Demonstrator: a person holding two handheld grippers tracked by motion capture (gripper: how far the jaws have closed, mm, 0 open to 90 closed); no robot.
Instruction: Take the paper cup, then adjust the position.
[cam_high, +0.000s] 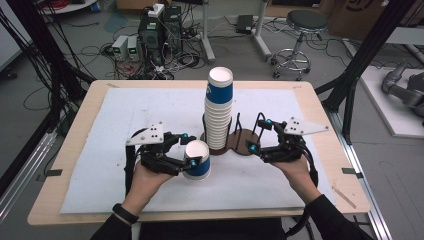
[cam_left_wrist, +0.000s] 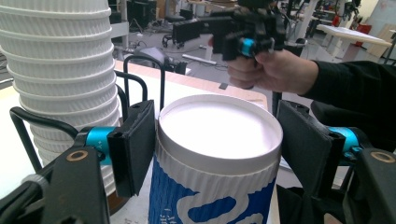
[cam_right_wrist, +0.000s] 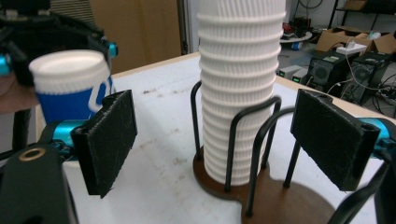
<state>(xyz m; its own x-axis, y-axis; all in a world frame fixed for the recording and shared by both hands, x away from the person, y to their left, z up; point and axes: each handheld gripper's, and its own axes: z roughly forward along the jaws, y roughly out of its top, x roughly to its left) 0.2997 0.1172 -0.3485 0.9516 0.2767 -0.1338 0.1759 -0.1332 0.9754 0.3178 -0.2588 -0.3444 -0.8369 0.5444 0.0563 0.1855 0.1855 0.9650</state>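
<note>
- Left gripper (cam_high: 186, 159) brackets an upright blue cup (cam_high: 197, 161) (grip not certain), just left of the stack (cam_high: 219, 112).
- Right gripper (cam_high: 262, 136), jaws spread, empty, beside the holder (cam_high: 247, 145).

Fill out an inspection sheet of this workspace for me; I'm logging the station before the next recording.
Surface: wooden table covered by a white, scuffed mat.
Job's things: tall stack of white ribbed paper cups in a black wire holder on a brown base; one blue-and-white paper cup apart from the stack.
Clutter: nothing seen on the table.
Grippers: left gripper has its jaws around the single cup, whether clamped is unclear; right gripper open beside the holder, empty.
Cables: a black cable trails from the right gripper.
Surroundings: black stool, computer boxes and loose wiring on the floor.
</note>
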